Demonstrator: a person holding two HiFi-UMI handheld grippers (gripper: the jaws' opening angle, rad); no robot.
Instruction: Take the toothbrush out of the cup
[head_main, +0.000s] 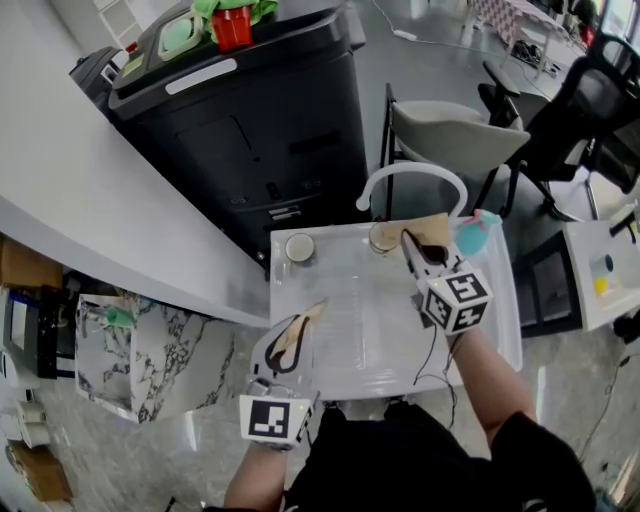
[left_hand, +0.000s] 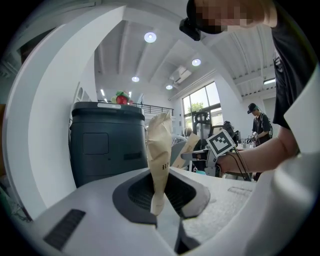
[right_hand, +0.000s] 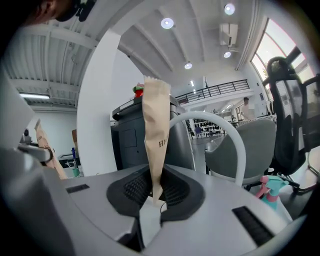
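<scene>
Right gripper (right_hand: 155, 186), paper sleeve (right_hand: 156, 120), over table (head_main: 350, 320)

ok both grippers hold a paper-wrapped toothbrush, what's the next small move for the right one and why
Probably carry the right gripper toward the table and lay its wrapped toothbrush down: the jaws are clamped on it, and it seems out of the cup.

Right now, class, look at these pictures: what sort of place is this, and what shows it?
Probably an open-plan office or lab: a black mesh office chair, a big black copier-like machine, and recessed ceiling lights.
</scene>
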